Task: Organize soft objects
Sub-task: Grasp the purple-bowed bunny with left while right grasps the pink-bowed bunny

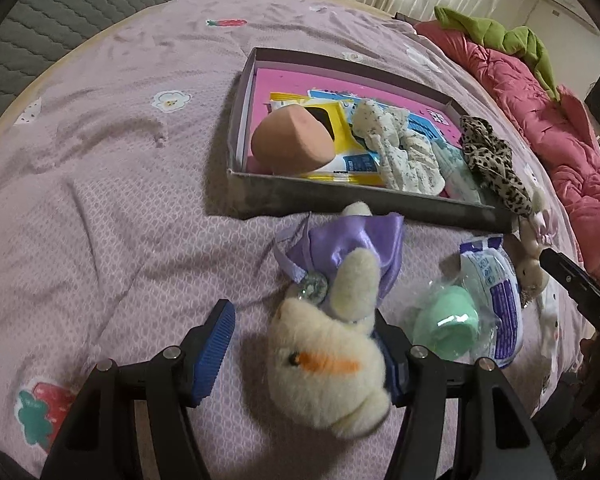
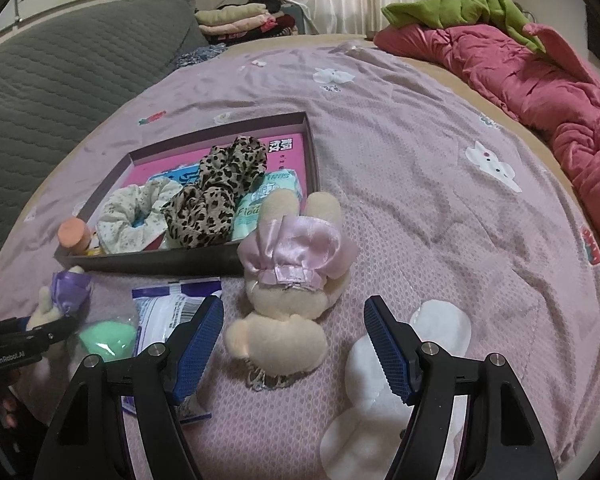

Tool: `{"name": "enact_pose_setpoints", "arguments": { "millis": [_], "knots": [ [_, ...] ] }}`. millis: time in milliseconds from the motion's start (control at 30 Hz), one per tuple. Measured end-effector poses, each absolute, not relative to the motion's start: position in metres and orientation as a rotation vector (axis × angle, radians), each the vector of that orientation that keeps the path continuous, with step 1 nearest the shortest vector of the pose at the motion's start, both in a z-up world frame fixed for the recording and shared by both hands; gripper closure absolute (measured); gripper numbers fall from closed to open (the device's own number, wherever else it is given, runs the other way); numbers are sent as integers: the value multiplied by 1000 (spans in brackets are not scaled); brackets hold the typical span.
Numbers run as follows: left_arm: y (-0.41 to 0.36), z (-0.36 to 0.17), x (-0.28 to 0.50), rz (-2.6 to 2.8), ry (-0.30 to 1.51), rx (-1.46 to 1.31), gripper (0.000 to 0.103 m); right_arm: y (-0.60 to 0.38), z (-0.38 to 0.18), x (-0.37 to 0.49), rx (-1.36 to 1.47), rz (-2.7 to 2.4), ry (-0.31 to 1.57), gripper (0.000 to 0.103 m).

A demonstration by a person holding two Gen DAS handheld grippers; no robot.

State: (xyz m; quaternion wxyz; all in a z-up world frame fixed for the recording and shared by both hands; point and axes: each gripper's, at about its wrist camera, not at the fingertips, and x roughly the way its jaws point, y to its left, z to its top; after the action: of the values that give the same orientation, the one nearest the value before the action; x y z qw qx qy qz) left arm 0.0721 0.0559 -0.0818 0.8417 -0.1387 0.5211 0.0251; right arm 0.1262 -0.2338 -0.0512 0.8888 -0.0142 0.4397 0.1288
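My left gripper (image 1: 304, 350) is open around a cream plush rabbit in a purple satin dress (image 1: 332, 320), which lies on the bed against the right finger. It also shows in the right wrist view (image 2: 66, 290). My right gripper (image 2: 294, 346) is open with a cream plush rabbit in a pink satin dress (image 2: 290, 280) lying between and just ahead of its fingers. A shallow dark box (image 1: 340, 196) with a pink floor holds a peach sponge (image 1: 292, 142), a floral scrunchie (image 1: 404, 152), a leopard scrunchie (image 2: 216, 192) and packets.
A plastic bag with a green sponge (image 1: 464, 316) lies between the two rabbits. A red quilt (image 2: 540, 80) with a green cloth (image 2: 468, 4) lies along the right of the bed. A grey headboard (image 2: 60, 60) and folded clothes (image 2: 240, 20) are behind.
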Motion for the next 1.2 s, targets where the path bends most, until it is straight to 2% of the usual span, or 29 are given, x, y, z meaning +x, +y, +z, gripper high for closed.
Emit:
{"name": "enact_pose_setpoints", "arguments": {
  "millis": [367, 500, 700, 1000, 1200],
  "knots": [
    [60, -86, 90, 45, 1092, -311, 40, -225, -60, 140, -30, 274, 924, 29],
    [60, -86, 93, 46, 1089, -307, 46, -223, -65, 144, -37, 271, 929, 29],
    [60, -87, 101, 40, 1086, -306, 54, -220, -69, 147, -49, 277, 925, 45],
    [66, -86, 105, 25, 1076, -323, 58, -219, -69, 148, -52, 268, 918, 55],
    [66, -79, 101, 12, 1058, -334, 60, -223, -60, 145, -38, 266, 895, 57]
  ]
}}
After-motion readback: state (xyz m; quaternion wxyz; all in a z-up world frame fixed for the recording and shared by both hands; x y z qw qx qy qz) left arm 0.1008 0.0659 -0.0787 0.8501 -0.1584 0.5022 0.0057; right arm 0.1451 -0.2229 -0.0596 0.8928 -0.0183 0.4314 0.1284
